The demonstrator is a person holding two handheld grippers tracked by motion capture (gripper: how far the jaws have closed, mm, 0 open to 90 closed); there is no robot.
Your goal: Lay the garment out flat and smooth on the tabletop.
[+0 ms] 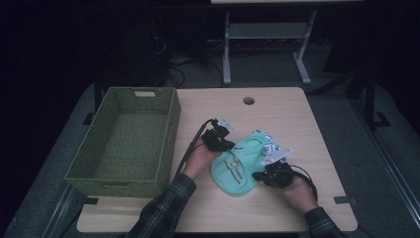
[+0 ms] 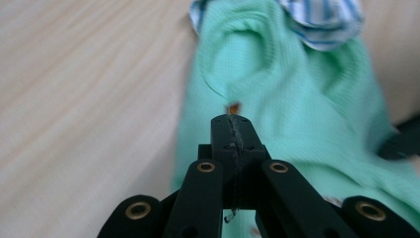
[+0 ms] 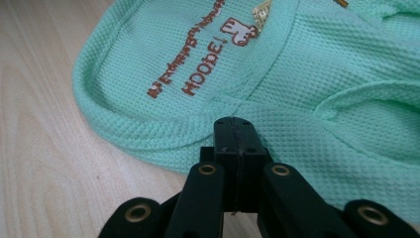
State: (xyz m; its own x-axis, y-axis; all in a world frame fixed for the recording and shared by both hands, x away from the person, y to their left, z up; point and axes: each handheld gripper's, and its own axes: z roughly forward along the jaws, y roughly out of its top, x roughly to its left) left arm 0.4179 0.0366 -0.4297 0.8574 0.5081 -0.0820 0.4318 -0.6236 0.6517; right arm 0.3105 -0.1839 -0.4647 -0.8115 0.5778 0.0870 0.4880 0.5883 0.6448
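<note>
A small mint-green garment (image 1: 242,159) with brown lettering and a blue-and-white striped part (image 1: 270,145) lies crumpled at the middle of the wooden table (image 1: 282,111). My left gripper (image 1: 230,146) is at its left edge. In the left gripper view the jaws of this gripper (image 2: 232,122) are shut above the green cloth (image 2: 302,104), with no cloth seen between them. My right gripper (image 1: 256,175) is at the garment's near right edge. The right gripper view has those jaws (image 3: 233,124) shut over the hem of the garment (image 3: 346,74), just below the lettering (image 3: 203,69).
A green woven basket (image 1: 115,187) stands on the left side of the table, its inside bare. A round cable hole (image 1: 248,100) sits near the far edge. Beyond the table are desk legs (image 1: 227,54) and cables on a dark floor.
</note>
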